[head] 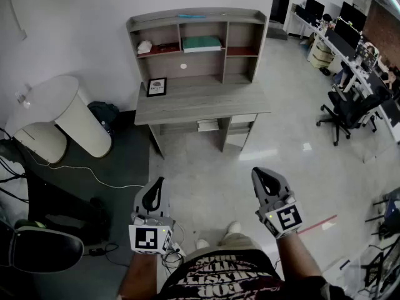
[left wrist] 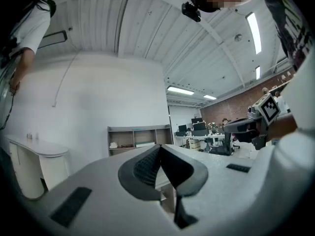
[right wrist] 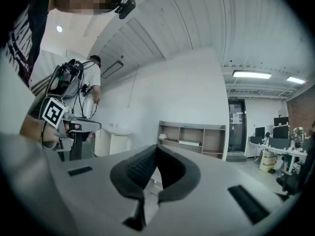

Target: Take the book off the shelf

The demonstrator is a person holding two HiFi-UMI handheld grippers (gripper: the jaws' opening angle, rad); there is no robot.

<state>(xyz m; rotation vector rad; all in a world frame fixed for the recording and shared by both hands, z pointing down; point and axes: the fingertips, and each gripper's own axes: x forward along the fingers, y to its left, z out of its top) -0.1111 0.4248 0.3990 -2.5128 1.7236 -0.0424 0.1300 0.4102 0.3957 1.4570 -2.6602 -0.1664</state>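
Note:
A green book (head: 201, 43) lies flat in the middle upper compartment of the grey desk shelf (head: 240, 19) against the far wall. It also shows as a pale slab (right wrist: 189, 142) in the right gripper view and faintly on the shelf (left wrist: 144, 144) in the left gripper view. My left gripper (head: 154, 193) and right gripper (head: 263, 180) are held low in front of me, well short of the desk, both shut and empty. Each gripper's own view shows its jaws meeting at the tip, the left gripper (left wrist: 160, 148) and the right gripper (right wrist: 156, 148).
A framed picture (head: 156, 87) stands on the desktop (head: 206, 99). A white round table (head: 53, 108) sits left of the desk, with cables and a black chair (head: 39, 247) on the floor. Office chairs (head: 347, 111) and workstations line the right side. A person stands at the left in the right gripper view.

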